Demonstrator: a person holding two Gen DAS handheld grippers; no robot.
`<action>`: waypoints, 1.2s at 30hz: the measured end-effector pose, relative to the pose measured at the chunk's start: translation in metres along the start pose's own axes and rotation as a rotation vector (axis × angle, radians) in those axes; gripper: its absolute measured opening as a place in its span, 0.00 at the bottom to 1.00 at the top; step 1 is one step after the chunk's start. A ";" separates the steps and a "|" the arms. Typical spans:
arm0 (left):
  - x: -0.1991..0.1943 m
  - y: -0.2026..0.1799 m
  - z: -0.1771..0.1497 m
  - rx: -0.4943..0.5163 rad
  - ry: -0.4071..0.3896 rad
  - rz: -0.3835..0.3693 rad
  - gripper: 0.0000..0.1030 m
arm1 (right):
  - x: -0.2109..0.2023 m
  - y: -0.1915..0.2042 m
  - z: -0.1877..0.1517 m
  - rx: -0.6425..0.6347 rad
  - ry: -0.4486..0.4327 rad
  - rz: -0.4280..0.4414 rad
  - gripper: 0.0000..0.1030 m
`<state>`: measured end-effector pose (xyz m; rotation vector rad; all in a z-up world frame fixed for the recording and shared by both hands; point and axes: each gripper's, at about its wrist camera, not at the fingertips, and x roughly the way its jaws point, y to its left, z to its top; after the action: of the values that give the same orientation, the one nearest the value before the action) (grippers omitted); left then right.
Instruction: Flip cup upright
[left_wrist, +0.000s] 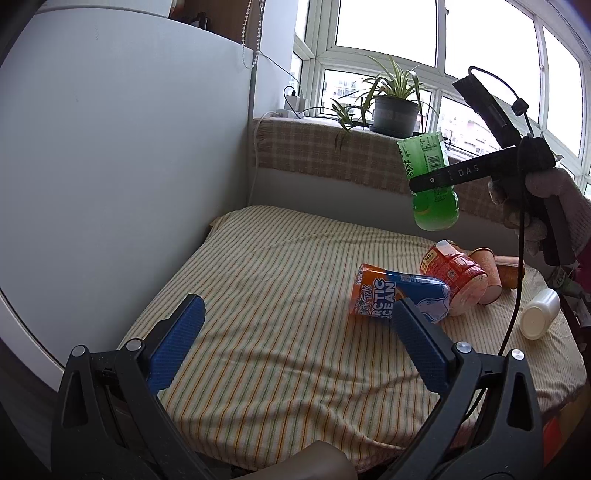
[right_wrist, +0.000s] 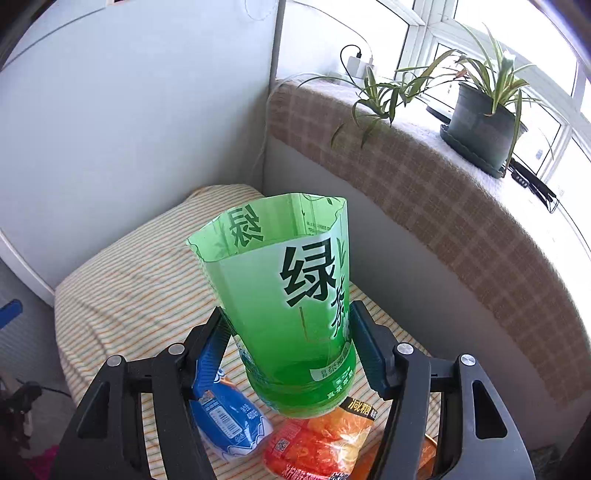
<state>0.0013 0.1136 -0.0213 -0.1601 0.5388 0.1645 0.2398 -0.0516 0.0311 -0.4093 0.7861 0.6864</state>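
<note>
Much of the scene is cut off or masked. In the right wrist view the blue cup (right_wrist: 225, 413) and the red cup (right_wrist: 317, 446) are half hidden behind the held green cup (right_wrist: 291, 302) and the gripper frame, and their rims are not seen. In the left wrist view the two paper cups (left_wrist: 495, 273) at the far right are partly covered by the red cup (left_wrist: 458, 277) and a dangling cable, so their contents cannot be made out.

The green cup (left_wrist: 430, 181) is a cut-off translucent plastic bottle with a wavy, uneven cut edge and a printed label. It is held in the air above the striped cloth (left_wrist: 280, 295), mouth up and slightly tilted, clamped at its lower body between the pads of the right gripper (right_wrist: 291, 339). Nothing is seen inside it.

The left gripper (left_wrist: 295, 343) is spread wide with nothing between its ribbed blue pads, low over the cloth.

The blue cup (left_wrist: 399, 295) lies on its side, touching the red cup. A white bottle (left_wrist: 539, 314) lies near the cloth's right edge. A potted plant (right_wrist: 480, 125) stands on the checked-cloth sill.
</note>
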 end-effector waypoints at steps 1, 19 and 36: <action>-0.002 -0.002 0.000 -0.001 -0.004 -0.006 1.00 | -0.008 -0.004 -0.004 0.037 -0.014 0.021 0.61; -0.008 -0.063 -0.008 0.051 0.019 -0.166 1.00 | -0.052 -0.042 -0.216 0.755 0.106 0.386 0.61; 0.003 -0.087 -0.017 -0.001 0.134 -0.261 1.00 | -0.010 -0.063 -0.256 0.918 0.154 0.426 0.63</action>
<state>0.0127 0.0264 -0.0281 -0.2422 0.6456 -0.1008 0.1492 -0.2463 -0.1213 0.5614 1.2556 0.6132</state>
